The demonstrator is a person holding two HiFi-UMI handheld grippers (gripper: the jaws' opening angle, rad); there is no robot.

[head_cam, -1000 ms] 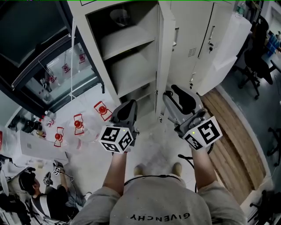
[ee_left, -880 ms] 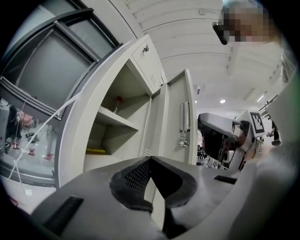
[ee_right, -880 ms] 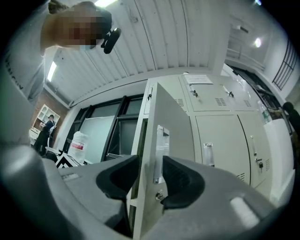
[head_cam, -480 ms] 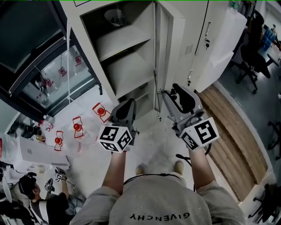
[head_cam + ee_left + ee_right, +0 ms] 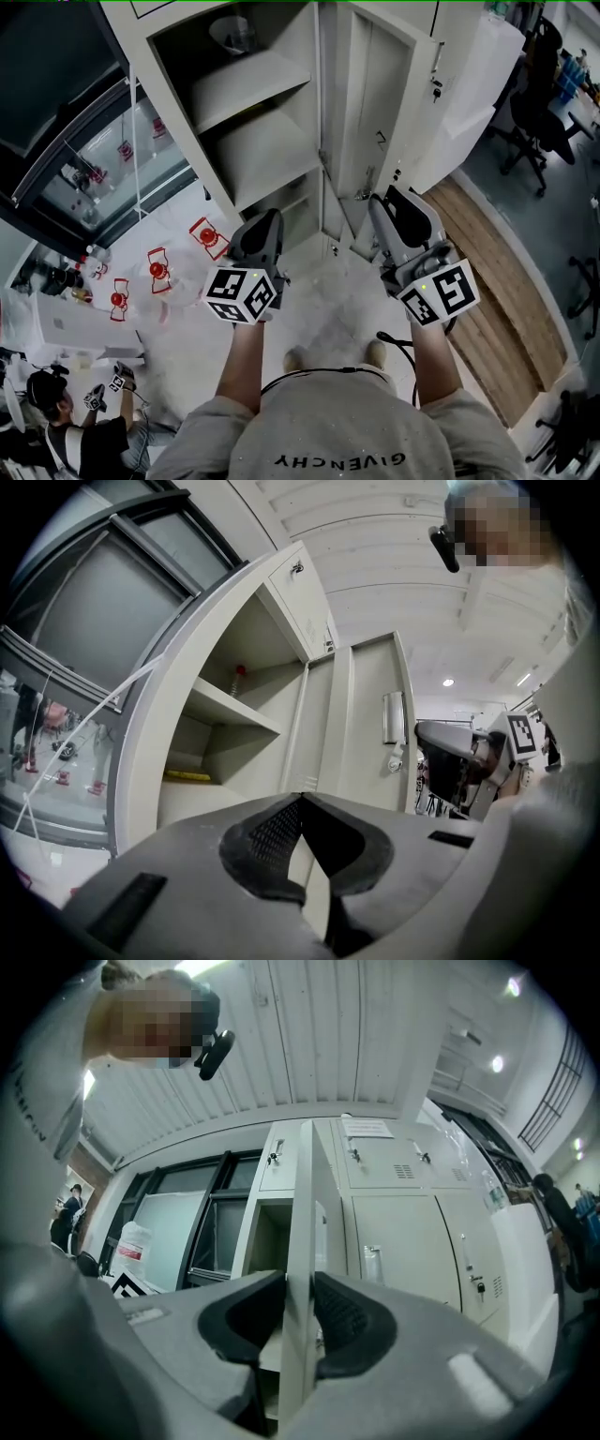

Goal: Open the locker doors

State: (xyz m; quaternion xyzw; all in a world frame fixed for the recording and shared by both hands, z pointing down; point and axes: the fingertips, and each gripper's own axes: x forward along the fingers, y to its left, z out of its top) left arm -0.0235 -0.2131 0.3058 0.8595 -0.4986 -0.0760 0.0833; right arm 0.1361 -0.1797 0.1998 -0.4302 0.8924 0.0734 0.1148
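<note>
The open locker point(image 5: 187, 112) stood straight ahead, with the neighbouring lockers point(image 5: 469, 94) to its right not yet opened. Its door point(image 5: 380, 112) hung swung out, edge-on toward the person. The right claw point(image 5: 386, 202) had just been closing, and its pads sat against both faces of that door edge. A good swing would likely keep the grip square and follow the hinge's arc rather than drag straight back. The left claw point(image 5: 265, 225) was closed on nothing, just beside it.

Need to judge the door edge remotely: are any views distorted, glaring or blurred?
Head view: sharp, evenly lit, locker lines splay outward. Left gripper view: heavy fisheye, black corners. Right gripper view: same fisheye, ceiling lamps glare, door edge crisp.
</note>
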